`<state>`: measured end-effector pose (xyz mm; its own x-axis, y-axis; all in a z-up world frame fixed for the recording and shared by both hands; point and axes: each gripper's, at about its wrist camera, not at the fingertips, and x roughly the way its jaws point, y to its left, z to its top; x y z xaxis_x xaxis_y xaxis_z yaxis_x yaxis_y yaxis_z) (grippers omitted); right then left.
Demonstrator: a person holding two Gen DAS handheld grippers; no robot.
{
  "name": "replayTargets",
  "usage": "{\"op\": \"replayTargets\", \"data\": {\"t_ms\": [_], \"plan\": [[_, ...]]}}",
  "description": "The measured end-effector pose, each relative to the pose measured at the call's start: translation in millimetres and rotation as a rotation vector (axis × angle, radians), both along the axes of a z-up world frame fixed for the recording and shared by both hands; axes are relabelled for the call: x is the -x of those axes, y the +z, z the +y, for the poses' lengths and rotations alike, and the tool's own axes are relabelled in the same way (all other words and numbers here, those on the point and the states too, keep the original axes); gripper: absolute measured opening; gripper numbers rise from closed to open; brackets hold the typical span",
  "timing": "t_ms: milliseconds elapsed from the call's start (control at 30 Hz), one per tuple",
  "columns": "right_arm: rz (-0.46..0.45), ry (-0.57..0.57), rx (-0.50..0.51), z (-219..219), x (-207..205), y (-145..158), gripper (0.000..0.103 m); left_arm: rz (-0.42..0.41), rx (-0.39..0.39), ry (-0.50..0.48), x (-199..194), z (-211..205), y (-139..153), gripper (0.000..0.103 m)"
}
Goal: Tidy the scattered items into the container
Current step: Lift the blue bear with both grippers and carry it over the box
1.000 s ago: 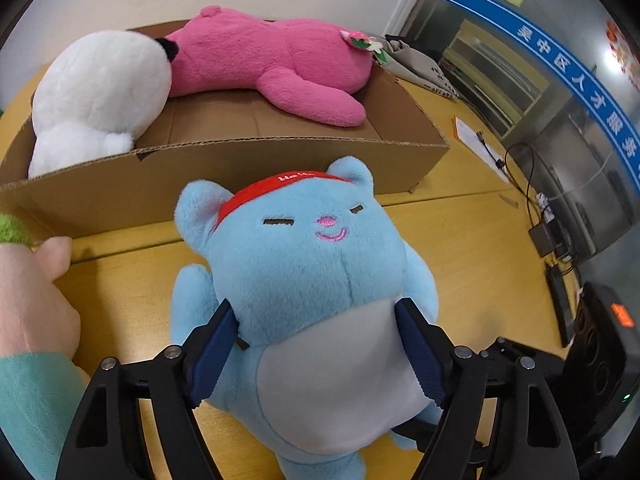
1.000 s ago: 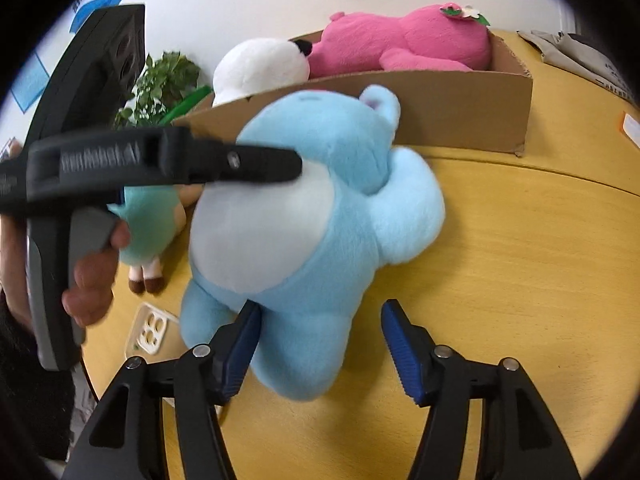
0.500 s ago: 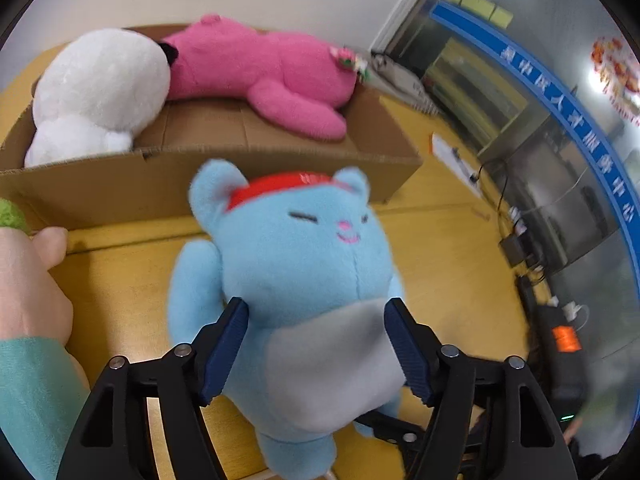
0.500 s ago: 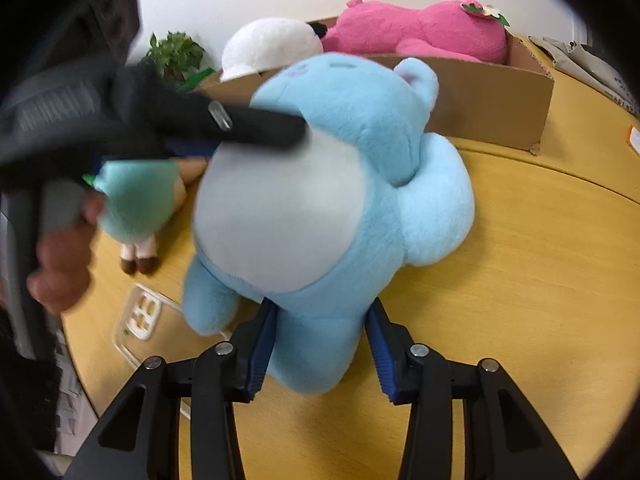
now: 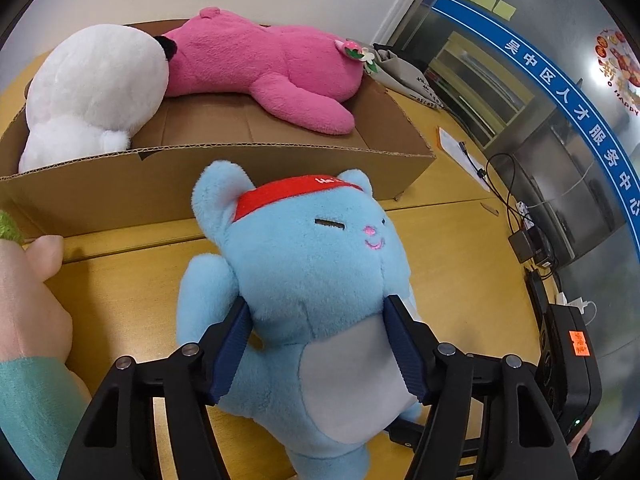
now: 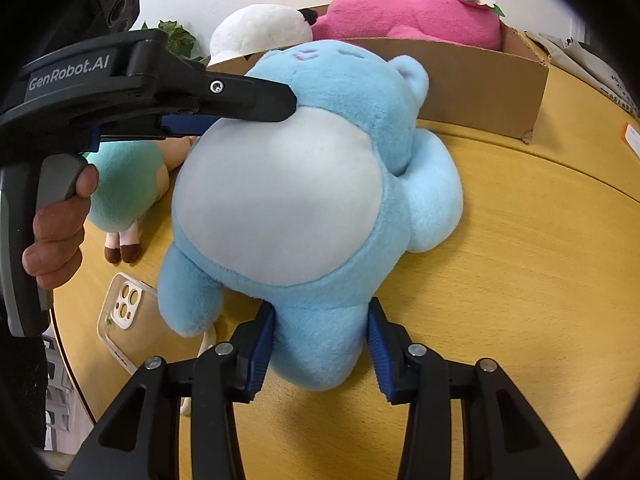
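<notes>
The cardboard box stands at the far side of the wooden surface and already holds two toys: a pink plush lying along its far right side and a white plush at its left end. These two items count as tidied.

The blue plush is the item in hand. It is just in front of the near wall of the box, not yet inside. The left gripper has its fingers pinching the toy at both sides of the body below the head. The right gripper has its fingers pinching one lower leg. Whether the toy is fully clear of the surface cannot be told.

Remaining work, as judged from these views: carry the blue plush over the near wall and release it. A green-clothed doll lies on the surface at the left, outside the box. A phone case lies near it at the surface edge.
</notes>
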<state>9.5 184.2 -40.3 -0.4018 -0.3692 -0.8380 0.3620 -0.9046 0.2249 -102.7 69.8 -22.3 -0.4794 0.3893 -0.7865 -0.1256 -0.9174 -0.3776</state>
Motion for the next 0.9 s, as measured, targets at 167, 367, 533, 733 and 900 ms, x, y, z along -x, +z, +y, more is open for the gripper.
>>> {"op": "replayTargets", "data": {"t_ms": [167, 367, 533, 733, 900], "plan": [[0.028, 0.009, -0.032, -6, -1, 3, 0.036, 0.009, -0.020, 0.006, -3, -3, 0, 0.068], [0.045, 0.018, -0.042, -8, -1, 12, 0.033, 0.050, -0.023, -0.039, -11, 0, 24, 0.047], [0.115, 0.020, -0.035, -9, 1, 41, 0.033, 0.132, -0.023, -0.041, -15, -5, 62, 0.042], [0.231, 0.021, -0.022, -18, 17, 85, 0.033, 0.205, 0.041, -0.047, -7, -10, 95, 0.031], [0.268, 0.053, -0.028, -33, 49, 100, 0.033, 0.214, 0.017, -0.022, 25, -33, 97, 0.031]]}}
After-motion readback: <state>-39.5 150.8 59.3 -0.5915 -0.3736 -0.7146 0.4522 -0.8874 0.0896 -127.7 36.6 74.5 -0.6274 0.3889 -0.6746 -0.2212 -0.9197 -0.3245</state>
